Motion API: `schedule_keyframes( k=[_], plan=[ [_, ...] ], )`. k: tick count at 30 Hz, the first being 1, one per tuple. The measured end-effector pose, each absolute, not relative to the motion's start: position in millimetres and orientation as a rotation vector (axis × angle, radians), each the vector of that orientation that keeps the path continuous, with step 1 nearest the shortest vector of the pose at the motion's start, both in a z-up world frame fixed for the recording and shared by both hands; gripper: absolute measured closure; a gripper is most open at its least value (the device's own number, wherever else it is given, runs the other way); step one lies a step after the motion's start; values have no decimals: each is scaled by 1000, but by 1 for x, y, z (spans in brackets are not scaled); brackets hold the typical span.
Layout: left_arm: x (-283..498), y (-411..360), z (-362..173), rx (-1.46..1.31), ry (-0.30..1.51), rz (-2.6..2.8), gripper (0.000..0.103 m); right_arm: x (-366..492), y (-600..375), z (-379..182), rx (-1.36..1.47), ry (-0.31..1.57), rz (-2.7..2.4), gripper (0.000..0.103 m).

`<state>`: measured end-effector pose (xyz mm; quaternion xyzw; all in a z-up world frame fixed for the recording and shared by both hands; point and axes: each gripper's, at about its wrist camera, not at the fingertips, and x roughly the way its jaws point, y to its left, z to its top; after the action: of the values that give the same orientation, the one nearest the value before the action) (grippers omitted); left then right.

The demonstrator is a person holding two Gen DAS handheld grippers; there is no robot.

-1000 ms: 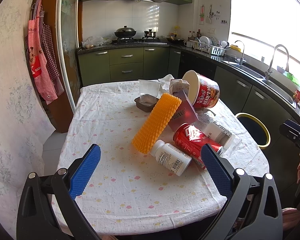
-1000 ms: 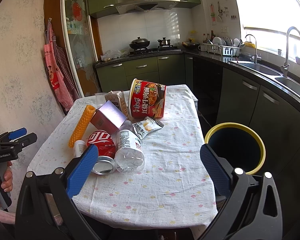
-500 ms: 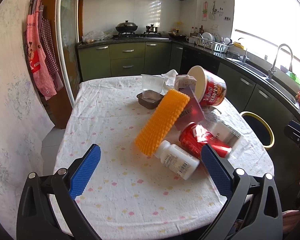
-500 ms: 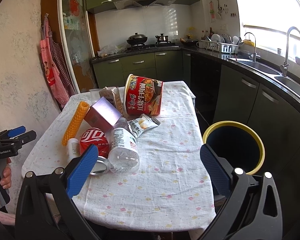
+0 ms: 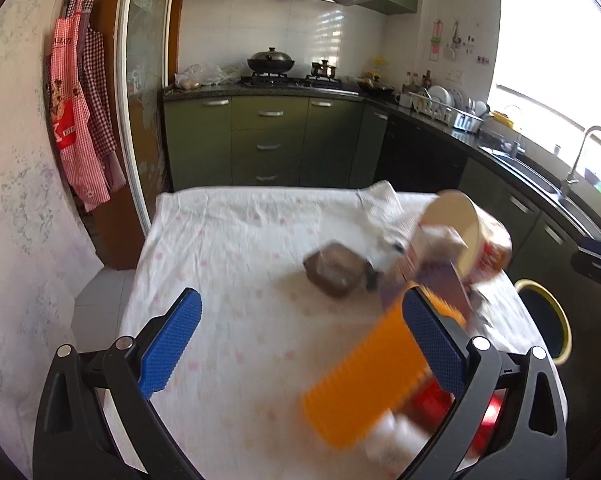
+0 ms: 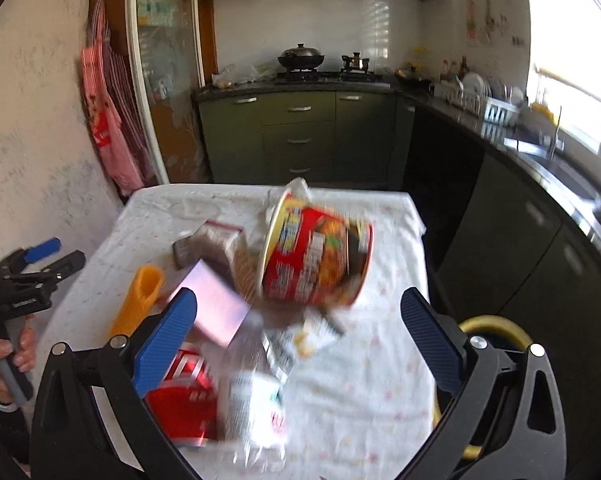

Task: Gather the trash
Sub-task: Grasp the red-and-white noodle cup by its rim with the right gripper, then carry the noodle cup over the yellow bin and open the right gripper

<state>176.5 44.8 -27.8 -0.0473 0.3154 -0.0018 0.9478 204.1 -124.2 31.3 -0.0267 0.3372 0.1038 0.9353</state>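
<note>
Noodle cup [image 6: 314,258] behind bottle [image 6: 254,396]

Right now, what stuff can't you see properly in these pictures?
- Red can: right wrist view, partly behind the right claw; label blurred. In the left wrist view it sits behind the left claw.
- Noodle cup: print smeared by blur, unreadable.
- Clear bottle: too blurred to read.
- Bin: left wrist view, only part of the yellow rim shows; inside is dark.
- Orange mesh sleeve: blurred, its far end behind the claw's finger.
</note>
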Motion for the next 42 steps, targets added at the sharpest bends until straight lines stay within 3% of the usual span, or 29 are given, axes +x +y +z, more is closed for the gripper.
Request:
schedule_keyframes(
  k=[3,6,14,24,26,30,33,42],
  plan=[
    [202,51,-29,-103,635,1,4,251,-95,37,-136,730,196,9],
    [220,58,-33,-103,621,17,4,290,-72,33,-191,792,174,24],
    [250,82,-61,-166,659,18,4,360,-41,-7,-395,962,41,40],
    [252,75,-76,-147,685,-13,4,363,-92,-15,-498,977,-106,44],
    [252,73,-77,-142,690,-16,4,366,-108,-13,-496,963,-129,51],
    [253,70,-81,-132,703,-12,4,377,-128,-13,-472,959,-100,86],
    [254,70,-82,-131,705,-9,4,386,-142,-16,-432,969,-85,95],
    [254,69,-85,-128,706,-20,4,397,-197,-8,-113,1031,-7,99]
  ],
)
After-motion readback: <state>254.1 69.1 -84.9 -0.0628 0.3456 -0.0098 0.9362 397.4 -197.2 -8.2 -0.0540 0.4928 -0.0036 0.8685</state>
